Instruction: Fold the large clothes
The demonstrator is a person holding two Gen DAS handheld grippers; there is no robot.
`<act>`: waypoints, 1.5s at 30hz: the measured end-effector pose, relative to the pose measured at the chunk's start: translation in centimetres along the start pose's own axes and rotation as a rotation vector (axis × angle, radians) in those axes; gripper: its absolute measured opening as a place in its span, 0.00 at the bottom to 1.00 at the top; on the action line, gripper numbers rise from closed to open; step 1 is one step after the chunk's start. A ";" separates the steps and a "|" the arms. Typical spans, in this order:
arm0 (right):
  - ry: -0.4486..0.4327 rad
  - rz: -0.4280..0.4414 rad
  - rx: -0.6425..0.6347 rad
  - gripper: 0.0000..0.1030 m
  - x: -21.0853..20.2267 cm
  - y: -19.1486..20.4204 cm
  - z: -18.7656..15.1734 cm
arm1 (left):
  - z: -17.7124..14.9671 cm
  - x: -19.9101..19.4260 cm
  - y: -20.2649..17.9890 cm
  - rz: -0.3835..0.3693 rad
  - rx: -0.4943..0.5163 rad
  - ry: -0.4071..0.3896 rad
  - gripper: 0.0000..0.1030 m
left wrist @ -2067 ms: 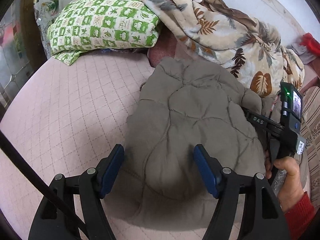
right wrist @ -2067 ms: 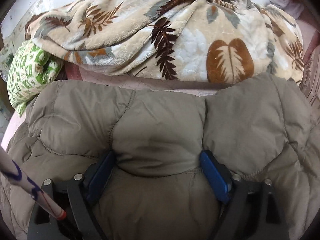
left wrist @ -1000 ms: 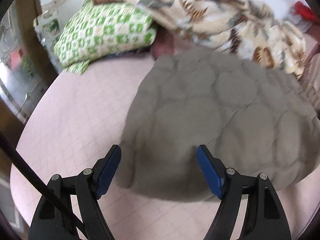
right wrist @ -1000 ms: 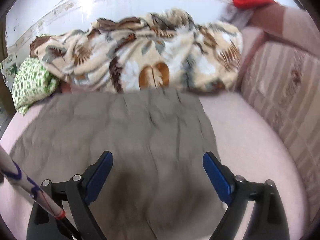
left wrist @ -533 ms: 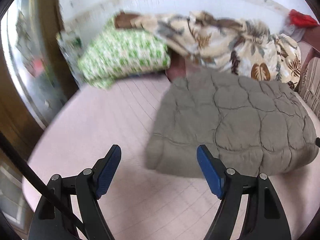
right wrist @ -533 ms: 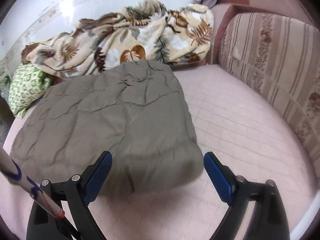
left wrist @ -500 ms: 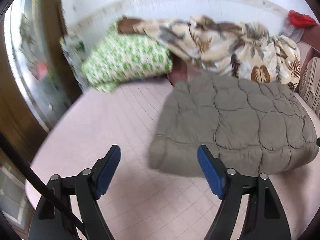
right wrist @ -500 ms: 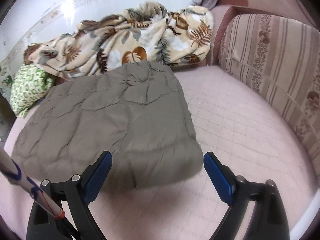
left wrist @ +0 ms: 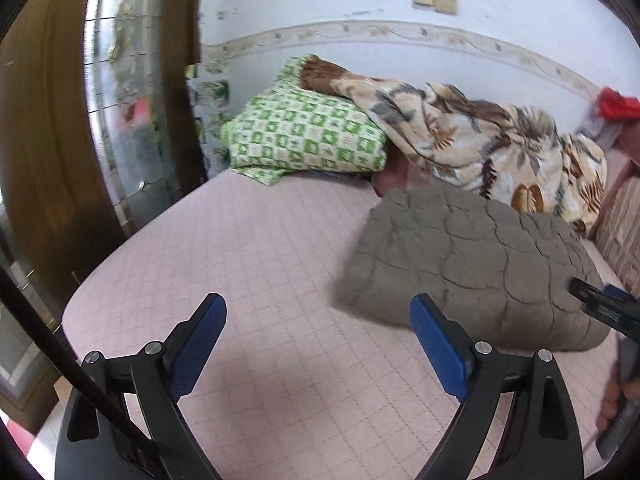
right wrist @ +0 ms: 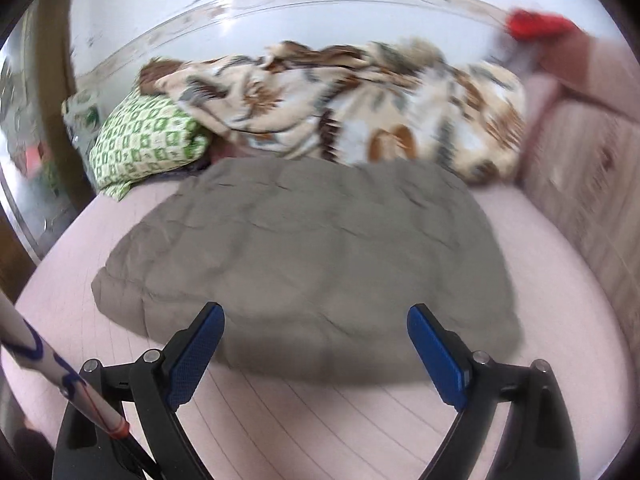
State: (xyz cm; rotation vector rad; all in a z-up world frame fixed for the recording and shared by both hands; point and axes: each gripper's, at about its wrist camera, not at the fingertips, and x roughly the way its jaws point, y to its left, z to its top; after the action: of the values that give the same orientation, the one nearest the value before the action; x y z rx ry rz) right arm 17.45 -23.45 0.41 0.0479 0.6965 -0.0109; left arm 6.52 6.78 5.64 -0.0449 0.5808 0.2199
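1. Left gripper [left wrist: 318,344]: blue-padded fingers [left wrist: 438,354] spread wide, holding nothing, above the bare pink mattress [left wrist: 256,264].
2. Right gripper [right wrist: 316,354]: fingers [right wrist: 196,354] spread wide, holding nothing, just short of the near edge of the item below.
3. Quilted grey-brown coat [right wrist: 312,264]: folded into a thick bundle, lying on the mattress, right of centre in the left view.
4. Leaf-print blanket [left wrist: 480,144]: heaped beyond the coat, against the far wall.
5. Green-checked pillow [left wrist: 308,136]: far left, partly under the blanket.

You see the grey-brown quilted coat [right wrist: 304,264] folded into a thick, puffy rectangle. It lies flat on the pink bed, its far edge touching the leaf-print blanket.
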 end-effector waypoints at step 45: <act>0.023 -0.092 0.300 0.92 -10.8 -6.9 -13.2 | -5.3 -4.5 -10.3 -0.271 0.202 0.057 0.93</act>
State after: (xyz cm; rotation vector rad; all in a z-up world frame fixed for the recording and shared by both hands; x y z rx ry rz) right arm 0.58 -29.76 -3.04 0.3042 0.7150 -0.2034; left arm 2.21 -4.66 3.48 0.0657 0.6440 -0.1040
